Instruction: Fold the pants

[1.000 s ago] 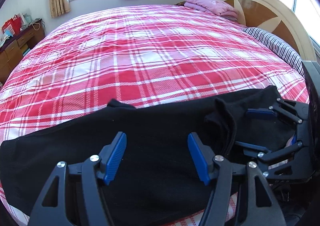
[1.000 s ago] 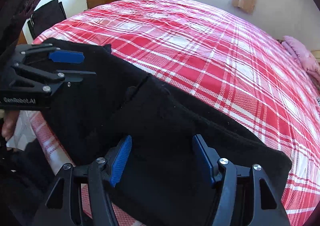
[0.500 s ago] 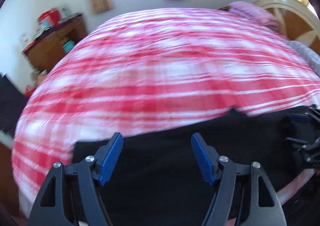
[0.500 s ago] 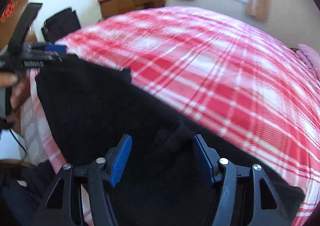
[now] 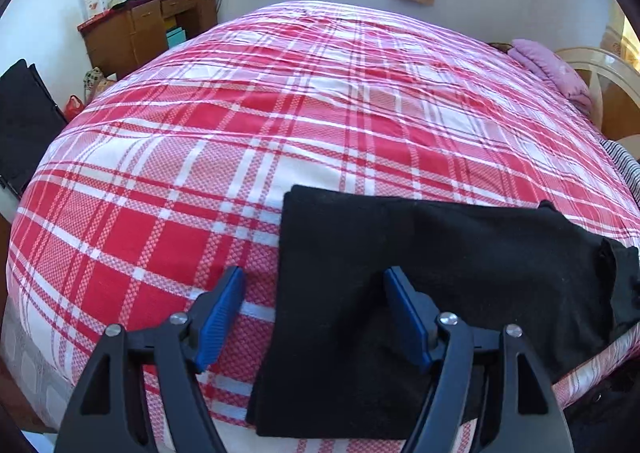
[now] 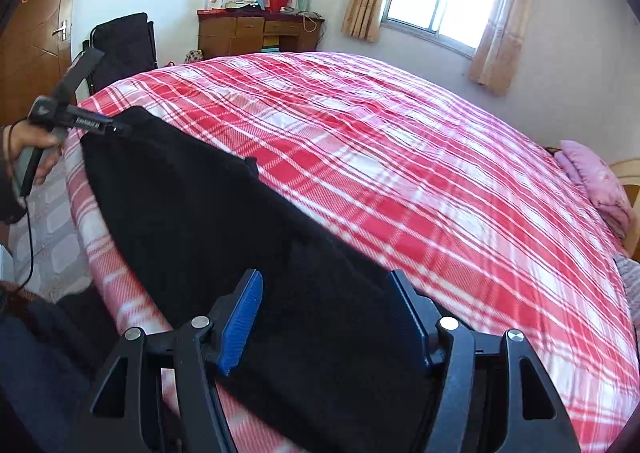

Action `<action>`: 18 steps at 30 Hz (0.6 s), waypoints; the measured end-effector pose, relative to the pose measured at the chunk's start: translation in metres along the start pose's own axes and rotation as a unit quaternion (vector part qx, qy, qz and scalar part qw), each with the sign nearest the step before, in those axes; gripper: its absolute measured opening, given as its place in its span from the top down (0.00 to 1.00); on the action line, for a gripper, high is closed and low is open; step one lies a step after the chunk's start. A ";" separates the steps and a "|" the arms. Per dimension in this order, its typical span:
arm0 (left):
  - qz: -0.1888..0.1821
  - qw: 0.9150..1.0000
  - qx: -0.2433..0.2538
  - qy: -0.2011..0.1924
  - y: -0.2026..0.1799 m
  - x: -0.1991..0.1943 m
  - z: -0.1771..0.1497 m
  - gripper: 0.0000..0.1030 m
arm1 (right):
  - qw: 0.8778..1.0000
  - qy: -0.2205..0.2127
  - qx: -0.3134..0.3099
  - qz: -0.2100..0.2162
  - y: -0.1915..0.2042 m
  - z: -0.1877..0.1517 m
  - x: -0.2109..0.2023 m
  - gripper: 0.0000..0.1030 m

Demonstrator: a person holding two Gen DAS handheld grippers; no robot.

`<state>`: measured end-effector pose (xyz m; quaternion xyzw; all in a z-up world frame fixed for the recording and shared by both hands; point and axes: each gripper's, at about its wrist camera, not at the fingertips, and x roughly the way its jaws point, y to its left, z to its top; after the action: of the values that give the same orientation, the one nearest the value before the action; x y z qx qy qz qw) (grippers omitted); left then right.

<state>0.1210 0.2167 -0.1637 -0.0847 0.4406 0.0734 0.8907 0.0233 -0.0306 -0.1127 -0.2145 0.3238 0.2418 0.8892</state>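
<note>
1. Along the near edge of the bed, the black pants lie flat on the red-and-white plaid cover as a long strip, one end squared off and the other running toward the right, where a looser flap of fabric bunches.

2. A second ago the left gripper hovered over the middle of the strip with the right gripper close beside it; now it has swung out to the squared-off end, so that the end's edge falls between its fingers. The right wrist view confirms this: the left gripper sits at the far corner of the pants, well apart from the right one.

3. Both stand spread. The left gripper's blue pads are wide apart and pinch nothing, one pad over the plaid, the other over black fabric. The right gripper is equally wide, poised over the opposite end with no cloth caught.

4. My reading: the two tools have moved to opposite ends of the strip, which suggests a crosswise fold is being prepared. No grasp has been made yet.

5. Risk, as a judgement: the bunched flap at the right end could spoil a neat fold unless flattened first.
</note>
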 end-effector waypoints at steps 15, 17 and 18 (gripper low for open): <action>-0.031 0.999 0.023 0.011 -0.002 0.001 -0.005 0.57 | 0.988 -0.014 0.157 -0.001 -0.053 -0.032 -0.005 0.36; -0.053 0.998 0.025 0.019 -0.005 0.000 -0.004 0.75 | 0.985 -0.013 0.170 -0.003 -0.057 -0.034 -0.003 0.36; -0.063 0.998 0.021 0.022 -0.005 0.000 -0.004 0.78 | 0.984 -0.012 0.177 -0.002 -0.059 -0.036 -0.003 0.36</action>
<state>0.1191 0.2105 -0.1658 -0.0951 0.4554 0.0059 0.8852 0.0379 -0.0974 -0.1227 -0.0514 0.3500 0.1816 0.9175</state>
